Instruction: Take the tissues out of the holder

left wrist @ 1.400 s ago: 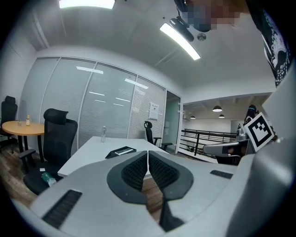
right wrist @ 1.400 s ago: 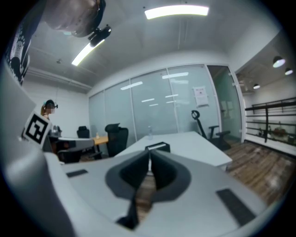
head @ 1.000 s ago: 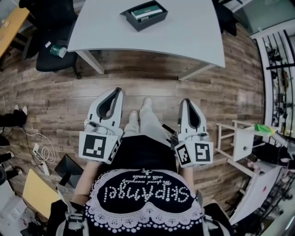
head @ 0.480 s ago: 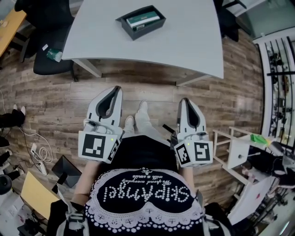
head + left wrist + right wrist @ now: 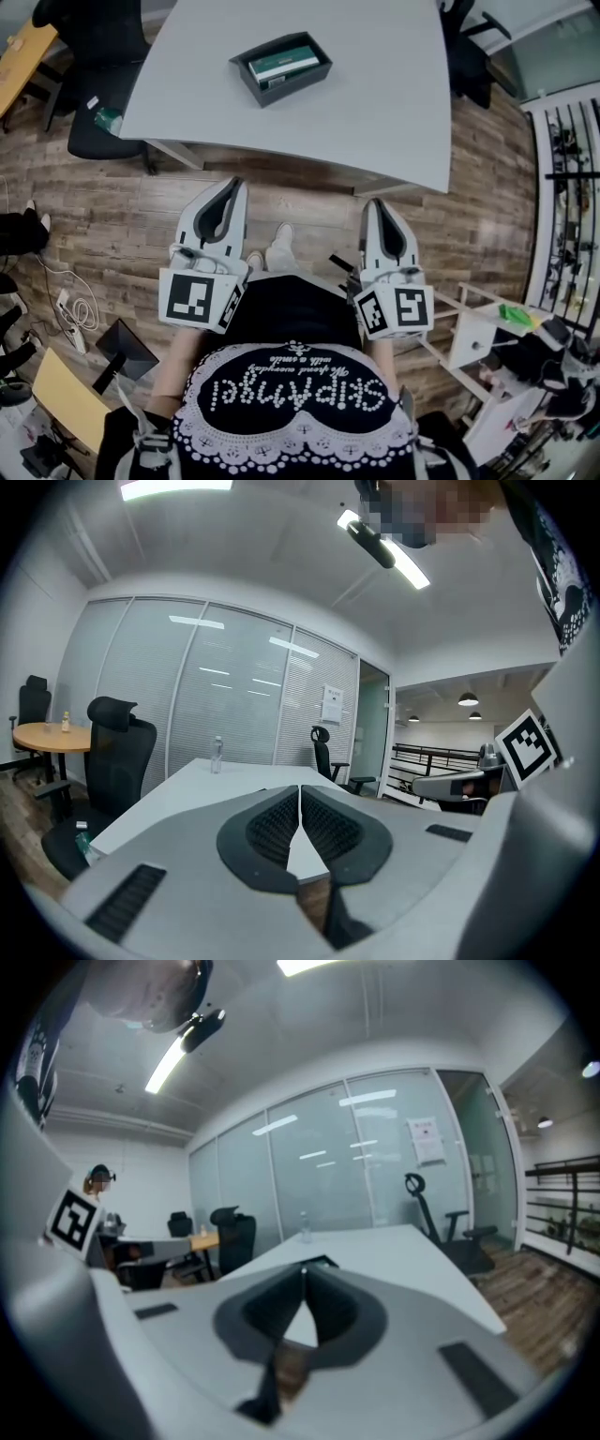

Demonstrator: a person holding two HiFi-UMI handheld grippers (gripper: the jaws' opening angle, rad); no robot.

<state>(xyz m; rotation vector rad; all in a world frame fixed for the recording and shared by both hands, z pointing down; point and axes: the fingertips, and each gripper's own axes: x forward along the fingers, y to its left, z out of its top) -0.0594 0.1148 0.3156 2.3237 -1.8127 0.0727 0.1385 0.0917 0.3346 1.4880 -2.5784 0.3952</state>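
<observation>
A dark rectangular holder (image 5: 281, 67) stands on the white table (image 5: 384, 84), with a green tissue pack (image 5: 283, 62) lying in it. Both grippers hang close to the person's body over the wooden floor, short of the table's near edge. My left gripper (image 5: 234, 183) is shut and holds nothing; its jaws meet in the left gripper view (image 5: 300, 789). My right gripper (image 5: 374, 203) is also shut and holds nothing, its jaws meeting in the right gripper view (image 5: 303, 1269). In both gripper views the table (image 5: 187, 785) stretches ahead.
A black office chair (image 5: 98, 66) with a green bottle (image 5: 106, 120) by it stands left of the table. Another chair (image 5: 466, 52) is at the far right. A white shelf unit (image 5: 473, 323) stands at the right, and cables (image 5: 66, 309) lie on the floor at left. A clear bottle (image 5: 217, 755) stands on the table's far end.
The table and holder have slid lower and a little left in the head view as the person walks up. Both grippers keep their place and stay shut.
</observation>
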